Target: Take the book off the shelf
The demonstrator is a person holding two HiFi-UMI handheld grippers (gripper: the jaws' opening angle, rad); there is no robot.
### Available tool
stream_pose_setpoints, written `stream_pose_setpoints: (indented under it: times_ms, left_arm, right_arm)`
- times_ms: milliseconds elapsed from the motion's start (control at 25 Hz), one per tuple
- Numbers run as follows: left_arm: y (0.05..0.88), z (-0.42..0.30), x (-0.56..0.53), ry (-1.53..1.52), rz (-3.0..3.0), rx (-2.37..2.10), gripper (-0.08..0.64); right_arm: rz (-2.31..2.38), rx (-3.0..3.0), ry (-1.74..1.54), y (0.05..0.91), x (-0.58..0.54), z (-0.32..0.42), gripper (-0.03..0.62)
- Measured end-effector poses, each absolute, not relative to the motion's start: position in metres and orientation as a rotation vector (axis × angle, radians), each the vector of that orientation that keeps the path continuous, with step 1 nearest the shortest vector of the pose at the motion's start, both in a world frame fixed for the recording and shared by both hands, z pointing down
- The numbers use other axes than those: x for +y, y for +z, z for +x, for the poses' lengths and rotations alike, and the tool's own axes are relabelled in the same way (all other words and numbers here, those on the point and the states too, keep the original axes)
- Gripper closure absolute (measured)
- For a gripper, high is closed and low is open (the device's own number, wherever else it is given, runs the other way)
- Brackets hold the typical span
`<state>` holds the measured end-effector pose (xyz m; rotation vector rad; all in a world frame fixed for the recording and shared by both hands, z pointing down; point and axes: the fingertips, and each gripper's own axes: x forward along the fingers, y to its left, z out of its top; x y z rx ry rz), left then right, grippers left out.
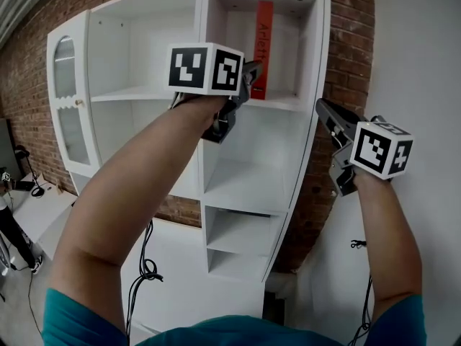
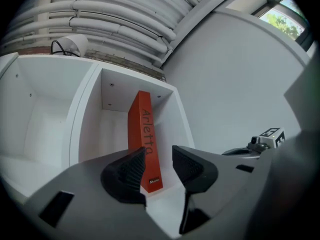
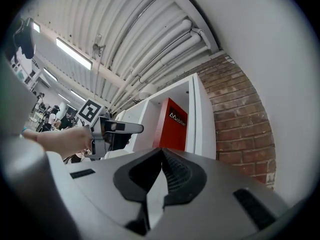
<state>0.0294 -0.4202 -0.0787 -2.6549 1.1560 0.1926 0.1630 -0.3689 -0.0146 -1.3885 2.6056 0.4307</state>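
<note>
The red book [image 1: 263,49] stands upright and alone in the top right compartment of the white shelf unit [image 1: 238,186]. The left gripper [image 2: 159,159] has its jaws spread, lined up with the spine but short of it and pinching nothing. The right gripper [image 3: 161,154], further right by the brick wall [image 1: 353,42], has its jaws pressed together and empty. The book looks thin, stiff and light, and its smooth cover may slip. The best hold is likely low on the spine, pinching both covers.

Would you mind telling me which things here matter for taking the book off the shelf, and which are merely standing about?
For the job:
- red book
- white shelf
- left gripper, open, short of the book
- right gripper, shut, empty

Just about:
- brick wall
- cables
- glass door
- ceiling pipes
</note>
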Motion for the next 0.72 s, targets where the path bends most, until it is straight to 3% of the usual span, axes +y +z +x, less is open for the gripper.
stream_pose_setpoints:
  times_ms: [120,280,720]
  left_arm:
    - [-0.089,0.039,-0.438,0.142,-2.624,1.226,0.333]
    - [-0.092,0.052,-0.465,0.06,-2.598,1.316,0.298]
    - [-0.098,0.067,-0.522,-0.041,-2.501,1.522,0.278]
  right_arm:
    - [-1.402,2.595,0.446,-0.019,-0.371,0.167,0.569]
    - [-1.411,2.583,0.437,-0.02,-0.376,0.174,0.569]
    - [-1.465,2.518,0.392,-0.036,-0.404,0.2,0.569]
